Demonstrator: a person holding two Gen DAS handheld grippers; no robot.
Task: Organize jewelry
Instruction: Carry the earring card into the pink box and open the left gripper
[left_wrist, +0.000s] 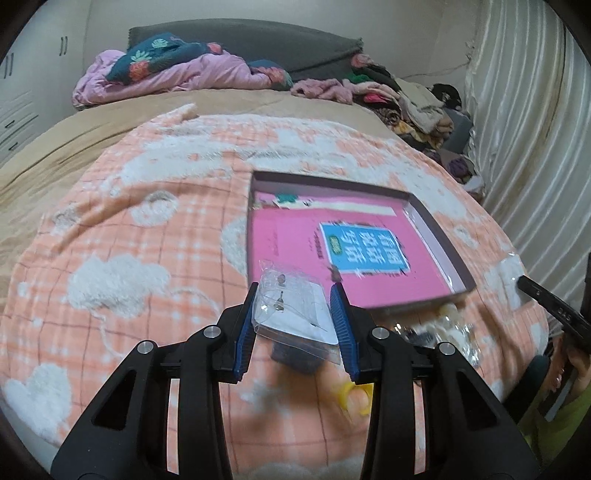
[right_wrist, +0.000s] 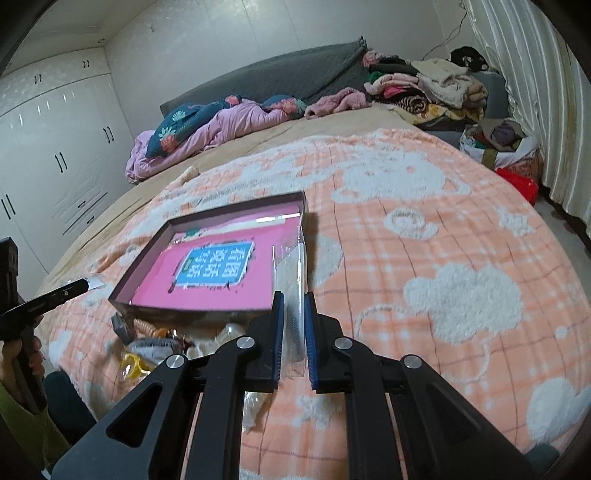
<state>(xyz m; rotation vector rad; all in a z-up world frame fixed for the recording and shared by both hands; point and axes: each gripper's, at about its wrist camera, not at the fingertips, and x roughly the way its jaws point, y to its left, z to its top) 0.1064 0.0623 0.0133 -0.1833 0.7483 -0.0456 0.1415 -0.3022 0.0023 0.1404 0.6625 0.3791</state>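
Two ribbed blue-padded tools, left tool (left_wrist: 297, 295) and right tool (right_wrist: 294, 301), each pinching a crinkly clear plastic packet (left_wrist: 291, 310) above fuzzy peach blanket (left_wrist: 122, 236).

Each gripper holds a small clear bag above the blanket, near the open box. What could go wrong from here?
1. The left gripper pinches only the edges of the clear earring packet; the slippery plastic may slide out.
2. The right gripper holds a thin clear bag that may sag and catch the box wall.

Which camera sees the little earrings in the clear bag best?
The left wrist view. There the clear bag sits flat between the left gripper fingers, with small earrings showing inside. In the right wrist view that gripper shows only from the side, its bag a pale scrap, no earrings visible.
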